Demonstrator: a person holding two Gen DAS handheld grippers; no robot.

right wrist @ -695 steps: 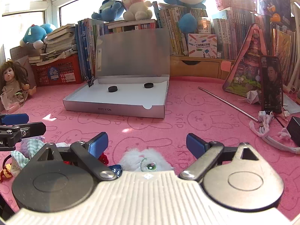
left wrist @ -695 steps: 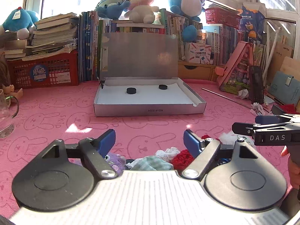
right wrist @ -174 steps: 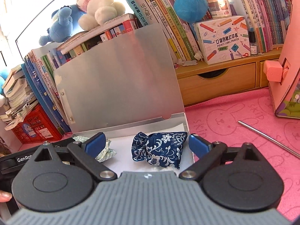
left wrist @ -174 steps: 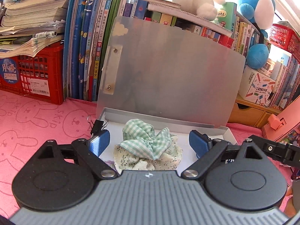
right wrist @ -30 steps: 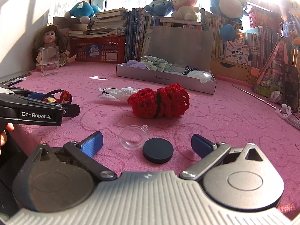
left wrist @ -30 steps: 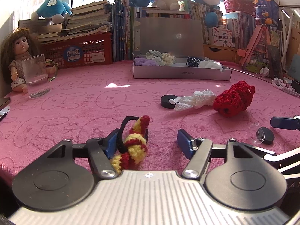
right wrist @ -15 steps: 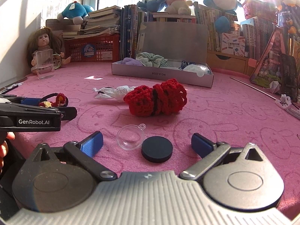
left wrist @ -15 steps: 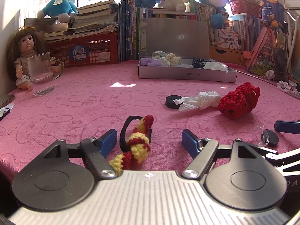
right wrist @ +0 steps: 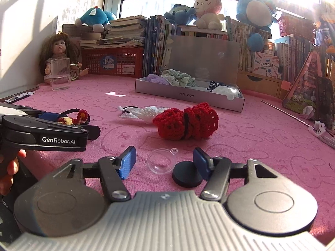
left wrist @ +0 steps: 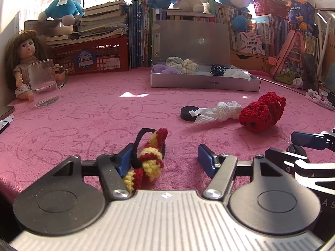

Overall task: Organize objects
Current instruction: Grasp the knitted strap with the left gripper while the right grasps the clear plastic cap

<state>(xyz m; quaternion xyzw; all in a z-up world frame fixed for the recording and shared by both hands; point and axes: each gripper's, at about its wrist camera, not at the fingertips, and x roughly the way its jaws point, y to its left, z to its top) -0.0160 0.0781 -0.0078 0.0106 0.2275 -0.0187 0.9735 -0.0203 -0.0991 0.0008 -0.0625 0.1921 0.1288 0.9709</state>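
Inside open grey box (left wrist: 205,82): purple, checked, navy, white scrunchies.

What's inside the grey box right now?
The grey box holds a purple scrunchie, a green checked one on a floral one, a navy one and a white one. Its floor beneath them is hidden.

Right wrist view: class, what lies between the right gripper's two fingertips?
In the right wrist view, a clear plastic dome and black disc lie between the right gripper fingertips.
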